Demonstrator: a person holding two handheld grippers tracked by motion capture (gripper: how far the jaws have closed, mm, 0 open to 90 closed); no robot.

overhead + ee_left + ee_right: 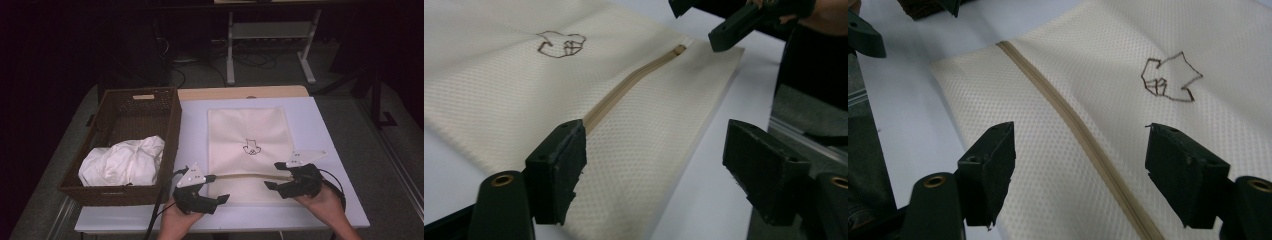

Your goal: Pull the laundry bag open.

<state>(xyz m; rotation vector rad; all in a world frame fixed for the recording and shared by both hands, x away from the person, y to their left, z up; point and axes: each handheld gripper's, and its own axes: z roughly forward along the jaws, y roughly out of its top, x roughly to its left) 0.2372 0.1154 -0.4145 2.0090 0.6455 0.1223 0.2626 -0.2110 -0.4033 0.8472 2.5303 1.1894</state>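
We are holding both tools open and empty over the near edge of the bag [249, 150], which is lying flat on the bench [195, 125], right of the basket [130, 107].

Left tool [216, 188]: jaws are standing wide with nothing between them. In the left gripper view, the left tool [654, 165] is sitting over the bag's near corner, and one pad is hovering right at the near end of the zipper [634, 82]. We cannot tell whether it is touching the mesh.

Right tool [274, 175]: jaws are also wide and gripping nothing. In the right gripper view, the right tool [1080, 165] is straddling the zipper [1068, 115], which is passing between the jaws without being pinched.

Key relation: the zipper's long axis is running left to right across the bench in the high view, from one tool to the other, parallel to the near edge. So each tool is sitting at one end of the same line; the zipper [247, 176] is spanning the gap between them. We judge the right tool is the nearer to the end where the pull seems to lie, though the pull itself is too small to make out.

The basket is holding a crumpled white cloth [125, 161], well apart from both tools.
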